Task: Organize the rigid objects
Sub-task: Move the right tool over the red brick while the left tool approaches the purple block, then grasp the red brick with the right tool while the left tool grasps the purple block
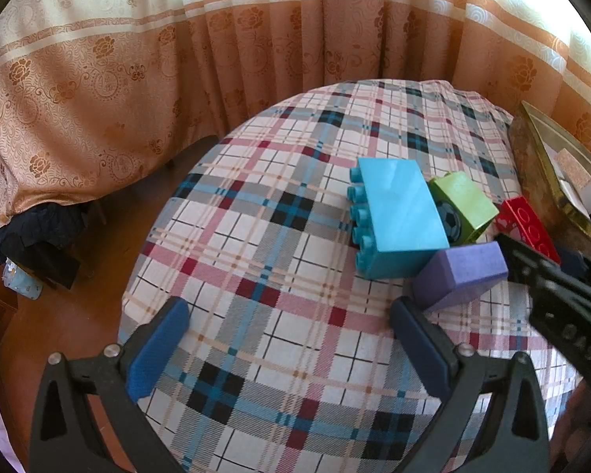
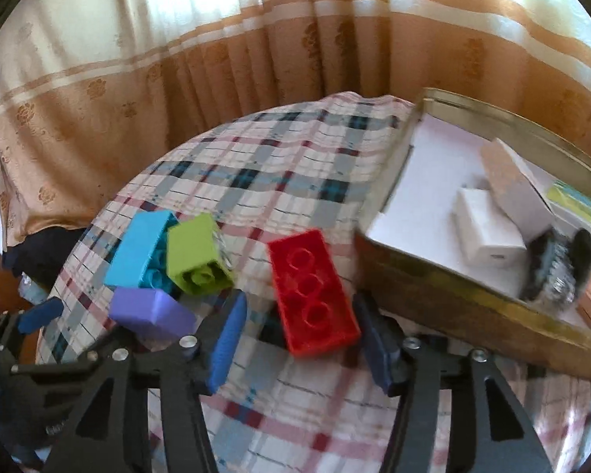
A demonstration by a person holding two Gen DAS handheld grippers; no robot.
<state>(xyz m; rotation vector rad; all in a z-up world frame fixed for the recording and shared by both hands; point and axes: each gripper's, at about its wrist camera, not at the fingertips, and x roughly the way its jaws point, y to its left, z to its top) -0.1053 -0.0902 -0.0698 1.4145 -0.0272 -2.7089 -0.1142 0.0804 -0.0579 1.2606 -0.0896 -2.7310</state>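
On the plaid tablecloth [image 1: 279,205] lie a blue brick [image 1: 398,213], a green brick [image 1: 465,201] with a ball print, a purple block [image 1: 461,272] and a red brick [image 1: 528,224]. My left gripper [image 1: 291,315] is open over bare cloth, just left of the purple block. In the right wrist view the red brick [image 2: 315,291] lies underside up between the fingers of my right gripper [image 2: 301,335]. The right pad is at its edge and a gap shows beside the left pad, so it is open. The blue brick [image 2: 142,248], green brick [image 2: 197,256] and purple block [image 2: 149,311] cluster to the left.
A gold-rimmed tin box [image 2: 472,299] stands close on the right, holding white cartons [image 2: 488,232] and a dark brush-like thing [image 2: 559,268]. Patterned curtains [image 1: 177,59] hang behind the round table. The table edge drops to the floor at left [image 1: 59,315].
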